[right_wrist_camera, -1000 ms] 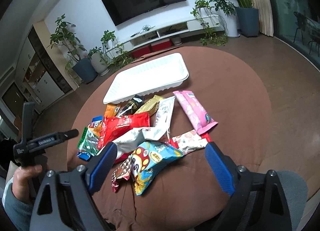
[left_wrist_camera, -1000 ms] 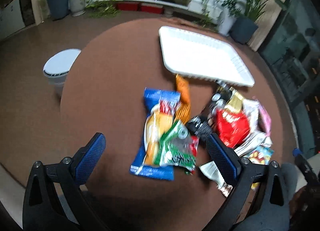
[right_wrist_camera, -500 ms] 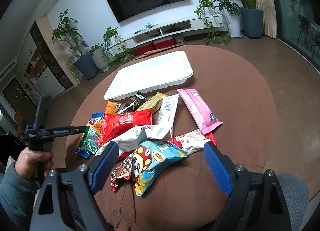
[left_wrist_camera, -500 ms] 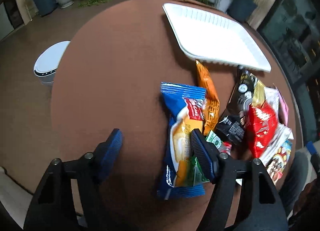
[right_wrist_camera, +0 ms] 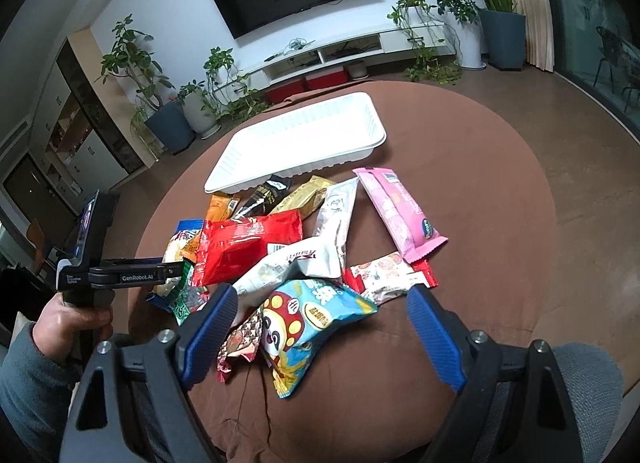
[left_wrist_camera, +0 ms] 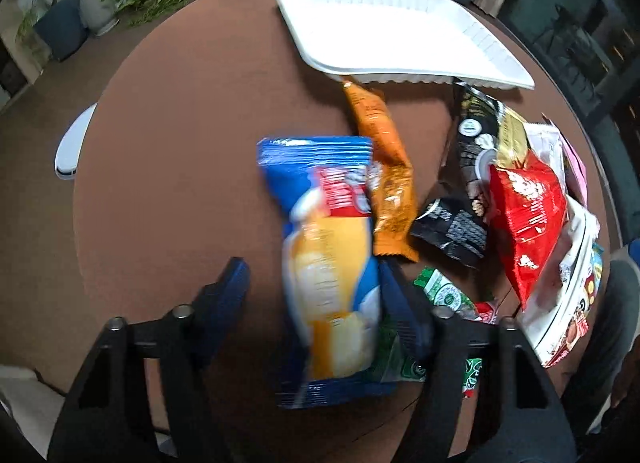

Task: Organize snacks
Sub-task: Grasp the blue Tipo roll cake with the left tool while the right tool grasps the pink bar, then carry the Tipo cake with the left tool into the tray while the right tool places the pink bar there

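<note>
A pile of snack packs lies on a round brown table (left_wrist_camera: 180, 151), in front of an empty white tray (left_wrist_camera: 400, 77). My left gripper (left_wrist_camera: 312, 267) points steeply down over a blue and yellow bag (left_wrist_camera: 328, 263), and its jaws are closing with the bag between them. The right finger touches the bag's edge; the left finger stands apart from it. An orange pack (left_wrist_camera: 384, 167) and a green pack (left_wrist_camera: 440, 295) lie beside that bag. My right gripper (right_wrist_camera: 320, 295) hangs open over a light-blue cartoon bag (right_wrist_camera: 316, 323) and holds nothing.
A red bag (right_wrist_camera: 244, 247), a pink bar (right_wrist_camera: 400, 211), white and black packs fill the pile between the tray (right_wrist_camera: 288, 177) and the table's near edge. A white bin (left_wrist_camera: 72, 143) stands on the floor at the left. A hand (right_wrist_camera: 68, 315) holds the left gripper.
The left gripper has come down and closer over the blue bag, and its jaws have narrowed around it. The right gripper has stayed where it was, open.
</note>
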`<action>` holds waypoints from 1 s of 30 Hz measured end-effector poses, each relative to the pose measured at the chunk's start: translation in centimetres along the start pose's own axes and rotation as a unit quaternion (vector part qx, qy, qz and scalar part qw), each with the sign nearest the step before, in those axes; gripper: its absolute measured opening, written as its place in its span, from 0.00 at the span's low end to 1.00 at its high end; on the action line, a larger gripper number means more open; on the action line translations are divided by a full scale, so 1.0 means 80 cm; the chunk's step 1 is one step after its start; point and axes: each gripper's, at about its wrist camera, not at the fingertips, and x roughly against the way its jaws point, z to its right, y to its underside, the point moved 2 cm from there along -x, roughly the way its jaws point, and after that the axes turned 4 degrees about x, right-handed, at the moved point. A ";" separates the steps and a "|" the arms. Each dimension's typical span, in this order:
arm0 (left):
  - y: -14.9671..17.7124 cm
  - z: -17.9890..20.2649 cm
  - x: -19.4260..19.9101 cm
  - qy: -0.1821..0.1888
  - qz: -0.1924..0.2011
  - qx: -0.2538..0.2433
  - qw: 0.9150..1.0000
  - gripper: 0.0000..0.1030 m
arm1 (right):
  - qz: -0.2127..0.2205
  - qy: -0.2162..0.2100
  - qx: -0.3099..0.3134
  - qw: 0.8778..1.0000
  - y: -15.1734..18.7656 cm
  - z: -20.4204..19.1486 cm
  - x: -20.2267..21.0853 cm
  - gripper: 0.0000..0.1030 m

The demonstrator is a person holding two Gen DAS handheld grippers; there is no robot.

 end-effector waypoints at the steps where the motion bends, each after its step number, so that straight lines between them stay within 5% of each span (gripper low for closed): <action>1: -0.003 0.006 -0.002 -0.006 0.006 -0.010 1.000 0.32 | -0.002 -0.001 0.001 1.000 0.000 -0.001 -0.001 0.87; 12: 0.002 -0.036 0.007 0.053 0.014 0.034 0.998 0.24 | -0.008 -0.012 0.042 0.999 -0.031 0.006 0.002 0.79; 19: 0.028 -0.073 0.041 0.079 0.042 0.072 0.993 0.24 | -0.080 0.001 0.104 0.991 -0.078 0.024 -0.035 0.76; 22: 0.043 -0.072 0.053 0.110 0.053 0.091 0.988 0.24 | -0.123 0.009 0.138 0.983 -0.086 0.027 -0.072 0.67; 30: 0.065 -0.085 0.070 0.133 0.062 0.115 0.983 0.24 | -0.189 0.049 0.144 0.970 -0.097 0.062 -0.142 0.59</action>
